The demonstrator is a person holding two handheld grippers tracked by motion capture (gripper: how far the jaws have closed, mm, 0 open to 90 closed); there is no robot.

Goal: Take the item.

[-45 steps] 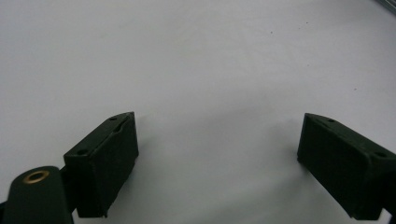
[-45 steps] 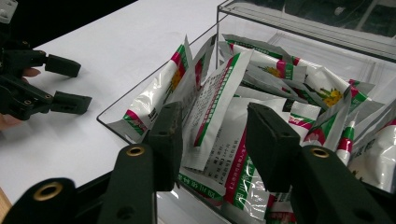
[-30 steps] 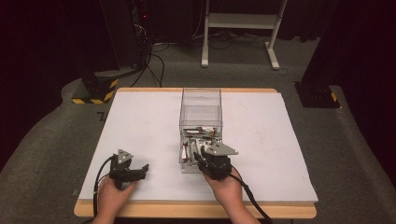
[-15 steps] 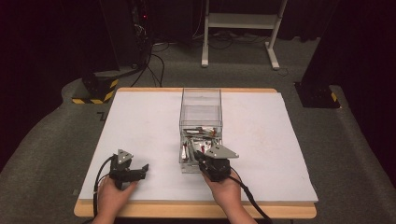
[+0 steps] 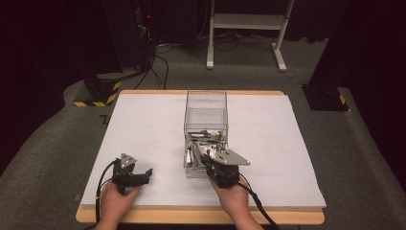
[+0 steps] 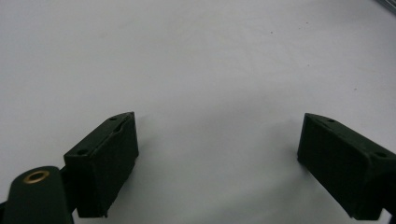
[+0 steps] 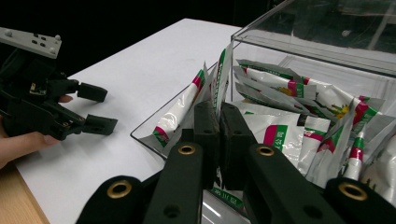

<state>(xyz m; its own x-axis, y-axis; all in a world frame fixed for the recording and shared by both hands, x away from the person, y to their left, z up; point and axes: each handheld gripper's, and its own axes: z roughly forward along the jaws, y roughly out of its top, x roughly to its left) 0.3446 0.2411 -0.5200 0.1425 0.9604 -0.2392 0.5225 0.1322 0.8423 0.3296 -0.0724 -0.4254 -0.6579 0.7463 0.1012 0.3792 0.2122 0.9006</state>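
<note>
A clear plastic box stands mid-table, with its drawer pulled out toward me. Several white sachets with green and red print fill the drawer. My right gripper reaches into the near end of the drawer. Its jaws are pressed together on the edge of one upright sachet. My left gripper rests at the front left of the white table. It is open, with only bare table between its pads. The left gripper also appears far left in the right gripper view.
The wooden table edge runs along the front by my hands. Beyond the table are a dark floor with cables, a yellow-black striped base and a white stand frame.
The right gripper's jaws look closer together over the drawer than a second ago. Both hands stay where they were.
</note>
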